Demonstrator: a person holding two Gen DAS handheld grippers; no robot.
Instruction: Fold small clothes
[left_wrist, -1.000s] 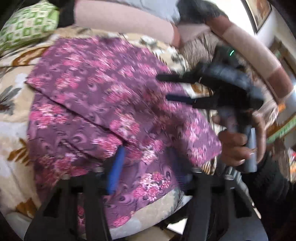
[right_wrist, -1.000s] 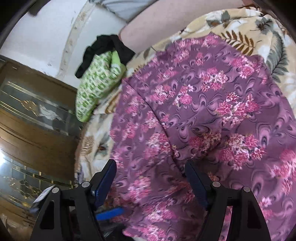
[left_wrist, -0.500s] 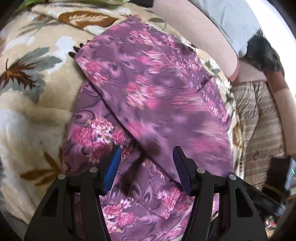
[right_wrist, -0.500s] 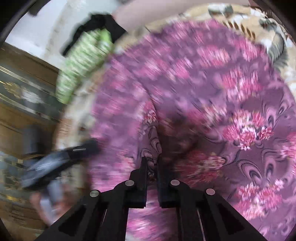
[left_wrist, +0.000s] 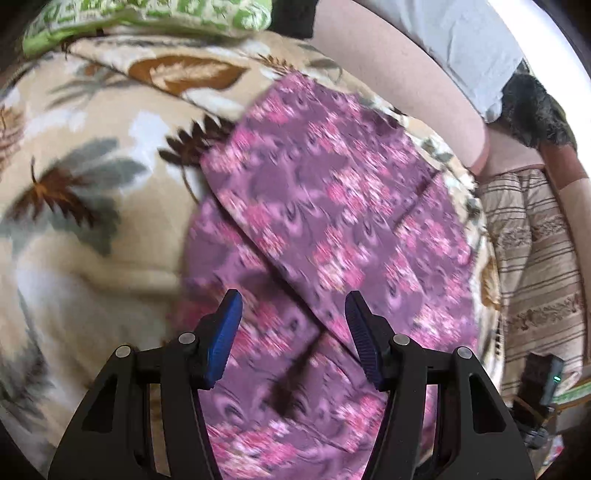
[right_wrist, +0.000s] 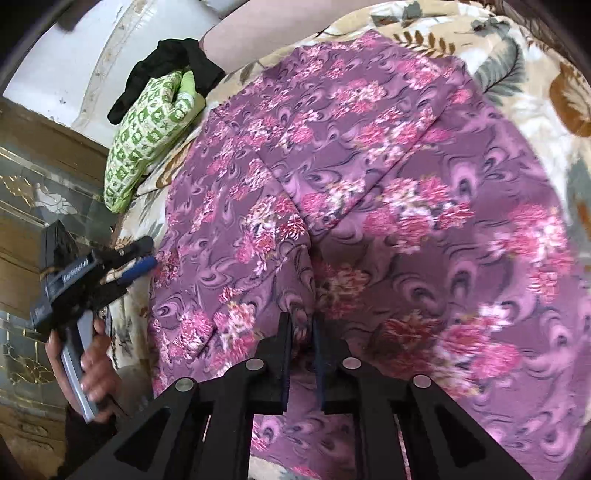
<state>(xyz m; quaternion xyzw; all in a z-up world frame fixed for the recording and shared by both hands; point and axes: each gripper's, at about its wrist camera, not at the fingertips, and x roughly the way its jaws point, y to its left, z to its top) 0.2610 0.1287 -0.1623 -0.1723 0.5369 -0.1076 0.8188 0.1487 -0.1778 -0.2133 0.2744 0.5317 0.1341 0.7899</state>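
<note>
In your left wrist view, your left gripper is wide open, and nothing sits between its blue pads. It hangs over the purple flower cloth. The cloth lies on the leaf blanket. One flap of the cloth is folded over, and its slanted edge runs from the top corner down to a spot between your fingers. Left of the cloth, the blanket is bare. A green pillow lies past the cloth, at the far edge of the blanket.

In your right wrist view, your right gripper is squeezed shut on a bunched bit of the purple flower cloth, near its close edge. The cloth spreads out wide in front of you. Your left gripper is off the cloth's left edge, in your hand, its tips just beside the cloth. The green pillow lies beyond the cloth's far left corner, with a black cloth on top.
</note>
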